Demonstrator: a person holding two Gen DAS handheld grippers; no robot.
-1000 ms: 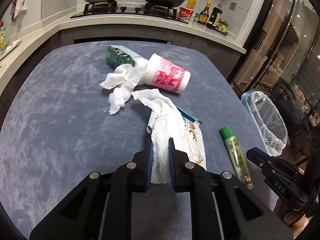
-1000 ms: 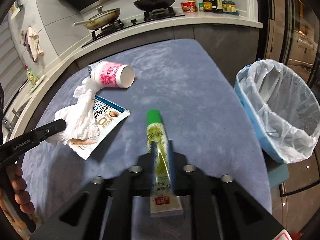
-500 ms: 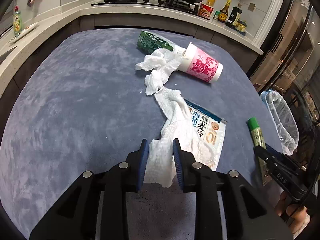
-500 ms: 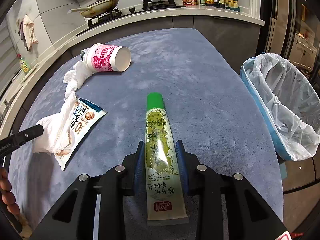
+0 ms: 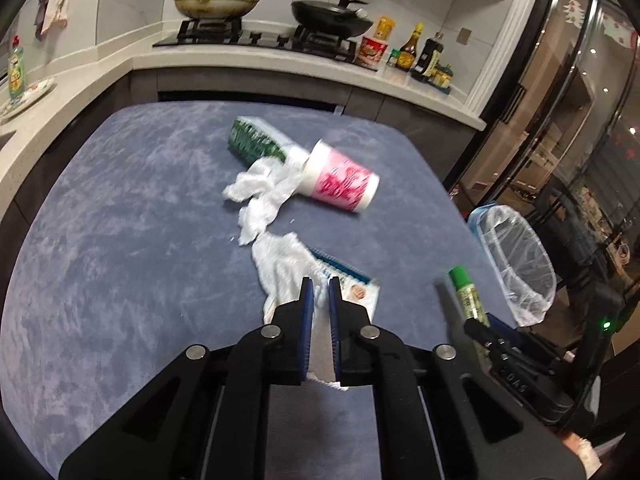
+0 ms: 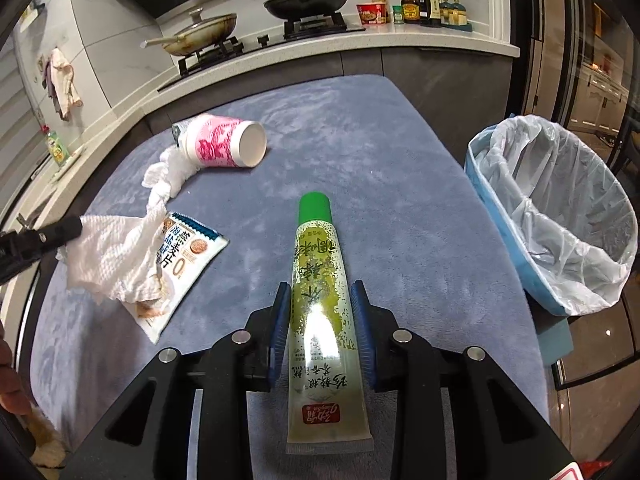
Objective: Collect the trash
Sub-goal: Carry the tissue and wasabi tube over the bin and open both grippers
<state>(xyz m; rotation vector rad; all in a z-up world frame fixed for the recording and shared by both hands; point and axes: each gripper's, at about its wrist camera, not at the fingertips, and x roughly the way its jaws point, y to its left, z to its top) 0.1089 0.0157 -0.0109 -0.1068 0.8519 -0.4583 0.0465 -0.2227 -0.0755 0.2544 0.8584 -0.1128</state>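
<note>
A wide blue-grey table [image 6: 360, 128] fills the middle of the kitchen, with a counter [image 5: 280, 60] and two pans on the stove along the far wall. Off the table's right edge stands a blue bin [image 6: 516, 236] lined with a clear plastic bag, its mouth open.

The left gripper [image 5: 319, 286] is at the near side of the table, its jaws pressed together on a crumpled white paper towel [image 5: 286, 270]; the towel trails away from the fingers and lies partly over a flat snack packet [image 6: 192, 252] on the table. Beyond it, a second twisted wad of tissue [image 5: 260, 196] runs up to a pink-and-white paper cup [image 6: 220, 147] lying on its side, and a green wrapper [image 5: 252, 142] lies just behind the cup, toward the far side.

The right gripper [image 6: 322, 296], nearer the bin, is pinching a long green tube [image 6: 320, 288] with a green cap. The tube lies lengthwise between the two blue fingers [image 6: 280, 320], cap pointing away toward the far side, its flat crimped end sticking out toward the handle.
</note>
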